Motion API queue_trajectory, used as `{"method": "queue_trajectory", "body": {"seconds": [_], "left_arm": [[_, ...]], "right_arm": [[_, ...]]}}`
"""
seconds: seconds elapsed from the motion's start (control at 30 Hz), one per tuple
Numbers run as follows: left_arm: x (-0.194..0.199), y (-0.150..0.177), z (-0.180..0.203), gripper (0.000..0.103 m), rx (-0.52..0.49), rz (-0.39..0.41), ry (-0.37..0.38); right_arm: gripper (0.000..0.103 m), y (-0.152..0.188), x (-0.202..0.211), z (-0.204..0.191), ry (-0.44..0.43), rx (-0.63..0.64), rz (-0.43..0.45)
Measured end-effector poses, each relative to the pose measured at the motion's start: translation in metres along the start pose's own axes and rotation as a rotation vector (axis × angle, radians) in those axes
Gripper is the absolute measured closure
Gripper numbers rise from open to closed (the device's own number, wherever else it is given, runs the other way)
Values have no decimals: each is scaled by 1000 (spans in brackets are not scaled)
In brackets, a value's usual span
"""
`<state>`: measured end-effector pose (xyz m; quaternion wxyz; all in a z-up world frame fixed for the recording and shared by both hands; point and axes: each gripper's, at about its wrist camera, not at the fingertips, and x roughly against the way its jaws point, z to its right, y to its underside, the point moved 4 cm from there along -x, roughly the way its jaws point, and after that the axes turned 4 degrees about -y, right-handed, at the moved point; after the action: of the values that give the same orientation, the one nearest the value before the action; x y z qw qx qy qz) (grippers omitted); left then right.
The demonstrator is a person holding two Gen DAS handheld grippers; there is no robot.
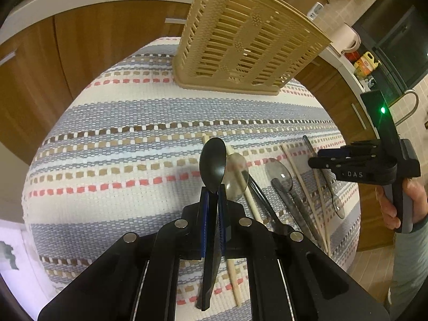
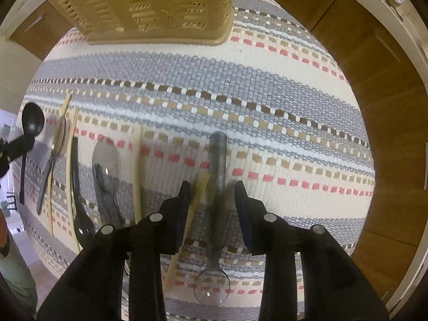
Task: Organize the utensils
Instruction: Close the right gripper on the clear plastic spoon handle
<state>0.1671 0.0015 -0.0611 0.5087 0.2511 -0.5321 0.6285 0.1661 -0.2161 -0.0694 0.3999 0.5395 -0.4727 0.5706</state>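
Cutlery lies scattered on a striped woven mat [image 2: 267, 85] that covers a round table, with a tan slatted plastic basket [image 1: 248, 37] standing at the mat's far edge.

The left gripper [image 1: 212, 200] is closed tight on the handle of a black spoon [image 1: 213, 160]; the bowl sticks up past the fingertips, and the handle runs back down between the fingers toward the camera. The spoon is lifted clear of the mat.

Just right of it on the mat lie a clear spoon [image 1: 236, 176] with a pale chopstick [image 1: 242, 184] across it, a dark utensil handle [image 1: 263, 200], a grey translucent spoon [image 1: 279, 174], and more chopsticks [image 1: 302, 182] angled beside a thin clear spoon [image 1: 335, 200].

The right gripper [image 2: 212, 187] points down at the mat over that thin clear spoon [image 2: 216, 187], whose handle runs between the two fingers and whose bowl lies nearer the camera. The jaws stand partly apart on either side of the handle, with a gap showing on each side; blur there makes contact hard to judge, and the pads do not appear to press it. A chopstick [image 2: 187, 222] also slants under the left finger. In the left wrist view a person's hand [image 1: 396, 203] grips this gripper's handle at the right edge.

Wooden cabinet doors [image 1: 88, 53] ring the table beyond the mat.
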Motion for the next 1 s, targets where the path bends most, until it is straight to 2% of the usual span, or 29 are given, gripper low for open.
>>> {"method": "queue_trajectory", "body": {"seconds": [0.07, 0.13, 0.3, 0.43, 0.6, 0.7, 0.73, 0.97, 1.0], "left_arm": [[-1, 0, 1, 98, -4, -3, -2], [0, 0, 2, 98, -6, 1, 0], [12, -4, 4, 98, -8, 58, 18], [19, -6, 6, 98, -13, 96, 32], [29, -7, 12, 98, -18, 143, 50], [34, -9, 18, 98, -32, 153, 68], [34, -10, 21, 98, -35, 150, 72], [27, -5, 28, 98, -44, 125, 64], [28, -4, 28, 98, -44, 125, 65]], "right_arm": [[81, -9, 1, -11, -5, 19, 14], [96, -12, 2, -16, -8, 29, 17], [98, -7, 22, -26, 2, 64, 127], [98, 11, 56, -27, -76, 70, 266], [98, 37, 90, -10, -161, 22, 374], [98, 40, 86, 0, -160, -18, 354], [98, 28, 73, 0, -167, -24, 340], [102, 15, 43, 16, -257, -138, 301], [102, 16, 44, 17, -236, -134, 300]]}}
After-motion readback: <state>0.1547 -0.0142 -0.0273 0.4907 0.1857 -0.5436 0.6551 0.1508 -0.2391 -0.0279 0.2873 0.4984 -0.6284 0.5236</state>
